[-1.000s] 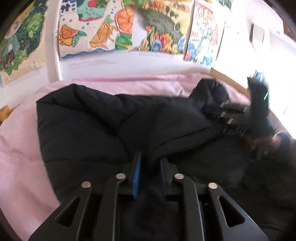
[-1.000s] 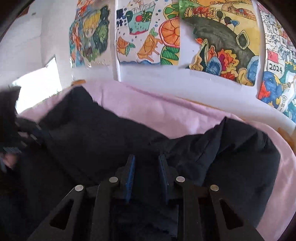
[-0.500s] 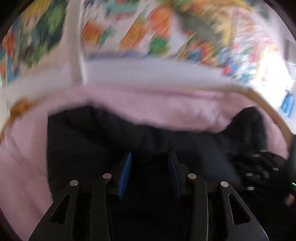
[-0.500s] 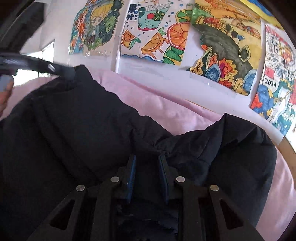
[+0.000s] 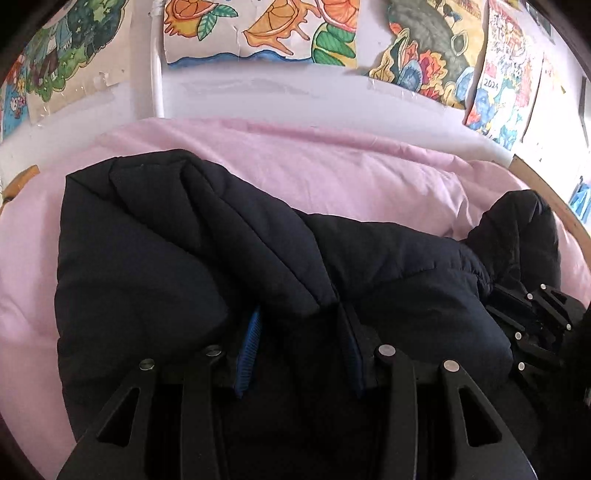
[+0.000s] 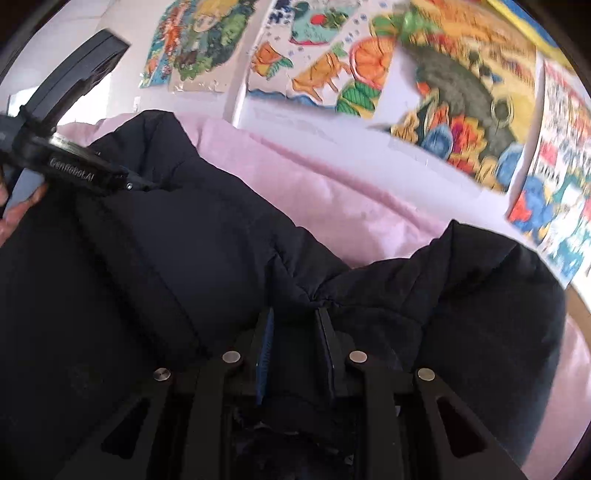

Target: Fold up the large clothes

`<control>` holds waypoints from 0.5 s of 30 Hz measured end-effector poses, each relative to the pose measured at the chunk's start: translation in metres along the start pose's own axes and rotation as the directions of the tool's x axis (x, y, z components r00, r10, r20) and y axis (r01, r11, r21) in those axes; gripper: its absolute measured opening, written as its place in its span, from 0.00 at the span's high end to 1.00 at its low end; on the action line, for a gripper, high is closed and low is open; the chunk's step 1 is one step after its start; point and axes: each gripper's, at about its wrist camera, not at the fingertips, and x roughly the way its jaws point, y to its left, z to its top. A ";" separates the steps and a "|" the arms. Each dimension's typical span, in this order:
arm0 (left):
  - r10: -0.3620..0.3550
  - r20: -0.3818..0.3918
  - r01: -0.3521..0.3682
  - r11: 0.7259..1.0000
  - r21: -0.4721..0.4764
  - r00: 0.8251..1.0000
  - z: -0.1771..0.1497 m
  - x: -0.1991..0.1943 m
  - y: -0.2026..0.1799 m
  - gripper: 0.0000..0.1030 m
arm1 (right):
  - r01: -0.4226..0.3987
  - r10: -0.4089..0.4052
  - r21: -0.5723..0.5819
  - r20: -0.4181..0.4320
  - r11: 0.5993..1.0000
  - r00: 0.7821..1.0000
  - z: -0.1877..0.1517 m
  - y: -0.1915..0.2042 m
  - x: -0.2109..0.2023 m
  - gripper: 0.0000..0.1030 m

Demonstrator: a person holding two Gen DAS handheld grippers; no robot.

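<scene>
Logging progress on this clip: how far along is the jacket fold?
Early. The jacket lies bunched on the pink sheet, with no neat fold visible. Both the left gripper and right gripper pinch padded fabric. Flattening and folding remain.

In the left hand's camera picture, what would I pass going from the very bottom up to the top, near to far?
Left gripper with jacket fabric between its fingers → dark puffy jacket → pink bedding → white wall → colourful drawings taped along the top.
</scene>
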 end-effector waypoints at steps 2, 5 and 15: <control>-0.039 -0.004 0.039 0.999 -0.013 0.999 -0.004 -0.010 0.005 0.63 | -0.008 0.008 0.012 0.008 1.000 1.000 0.000 -0.003 -0.003 0.78; -0.098 0.029 0.099 0.994 -0.043 0.995 -0.008 -0.029 0.014 0.62 | 0.007 -0.007 0.006 0.028 1.000 1.000 -0.001 0.000 -0.013 0.78; -0.118 0.045 0.107 0.976 0.190 0.992 -0.029 -0.062 -0.029 0.44 | -0.100 0.095 0.116 0.044 0.988 0.994 0.003 -0.021 -0.044 0.66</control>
